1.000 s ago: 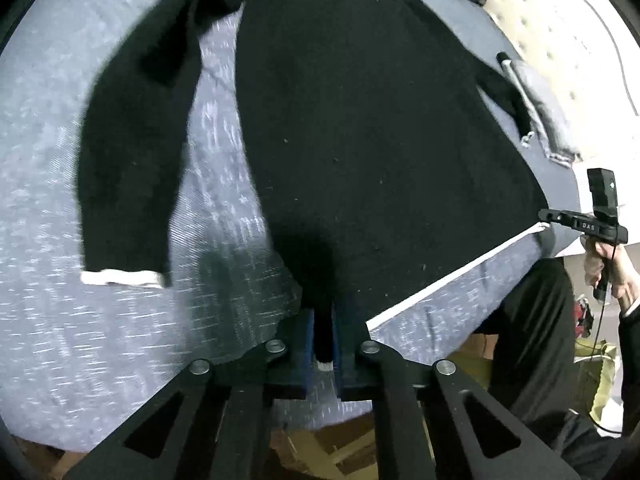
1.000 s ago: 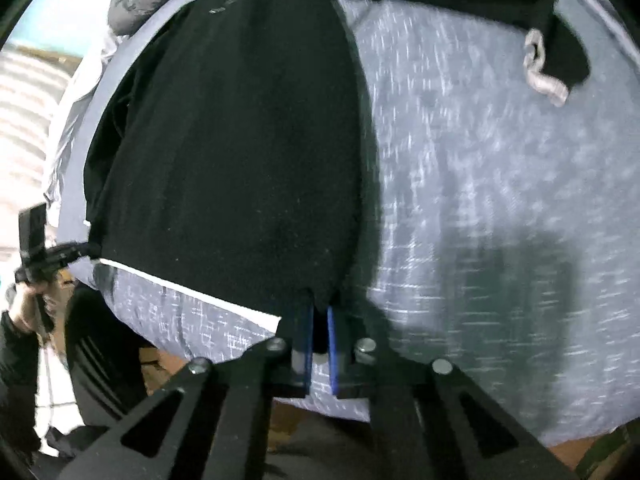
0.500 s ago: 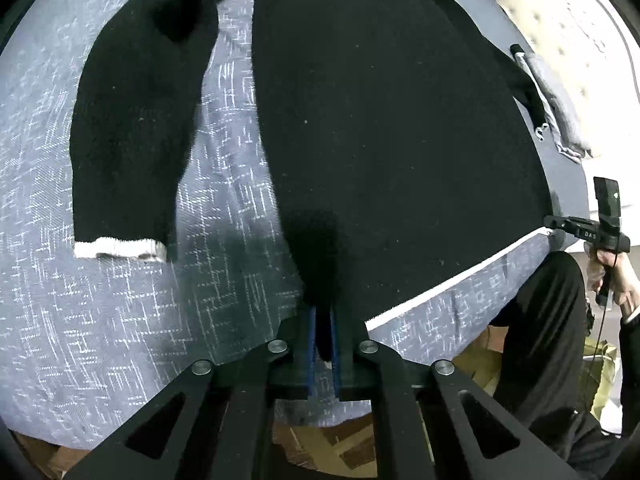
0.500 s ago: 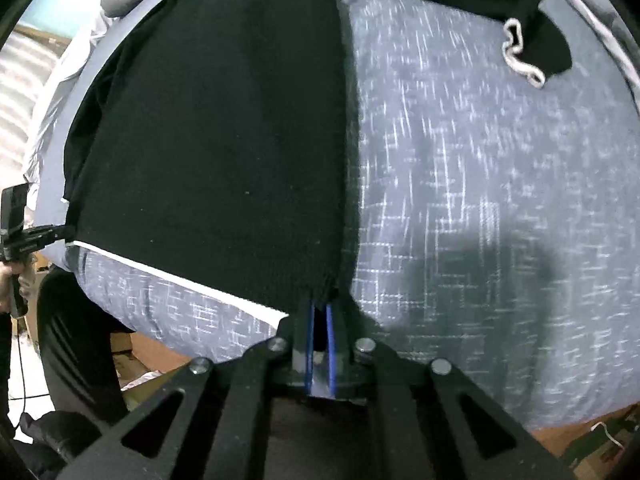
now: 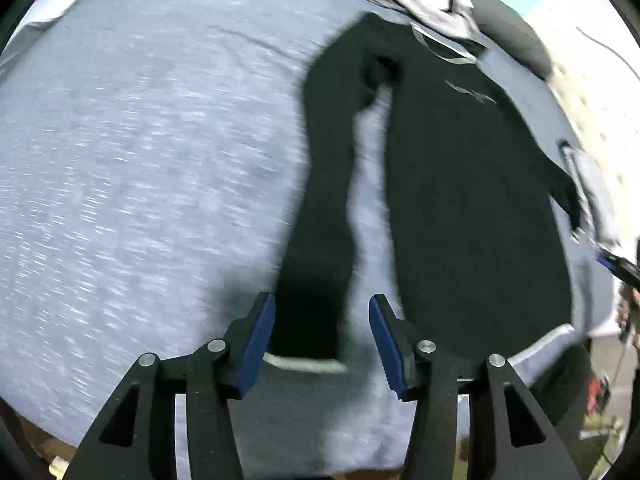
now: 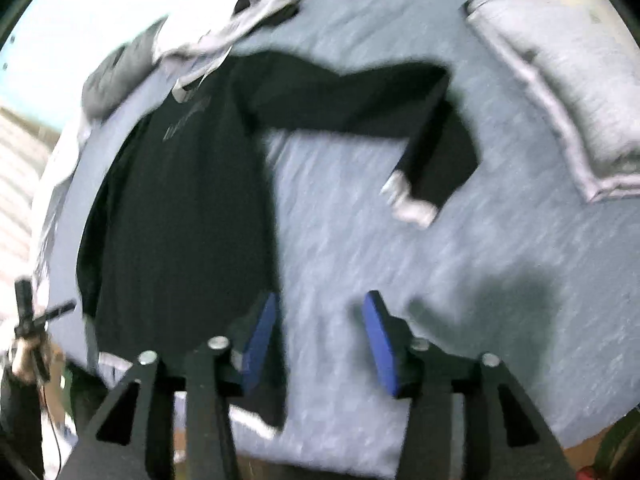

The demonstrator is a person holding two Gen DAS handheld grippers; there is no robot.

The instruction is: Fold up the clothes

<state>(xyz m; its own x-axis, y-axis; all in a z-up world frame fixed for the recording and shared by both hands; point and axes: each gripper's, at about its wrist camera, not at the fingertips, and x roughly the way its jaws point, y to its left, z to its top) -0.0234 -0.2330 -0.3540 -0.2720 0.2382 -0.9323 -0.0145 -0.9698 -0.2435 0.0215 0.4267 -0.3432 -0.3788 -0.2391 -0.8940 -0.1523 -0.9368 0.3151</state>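
A black sweater (image 5: 472,200) with white cuffs and a white hem lies spread flat on a blue-grey speckled bed cover (image 5: 140,180). In the left wrist view one sleeve (image 5: 324,220) runs down to a white cuff (image 5: 304,364), which lies between the blue pads of my open left gripper (image 5: 322,340). In the right wrist view the sweater body (image 6: 180,220) fills the left side, and its other sleeve (image 6: 360,100) bends to a white cuff (image 6: 412,204) farther off. My right gripper (image 6: 320,340) is open over bare cover beside the sweater's edge. Both views are blurred.
A folded grey garment (image 6: 560,100) lies at the far right of the bed. Crumpled grey and white clothes (image 6: 224,36) are heaped beyond the collar. A hand holding the other gripper (image 6: 28,344) shows at the left edge, with the bed's front edge just below my grippers.
Both grippers have let go of the sweater's hem and opened. The left one has swung left over the sleeve cuff; the right one has moved right off the sweater body.
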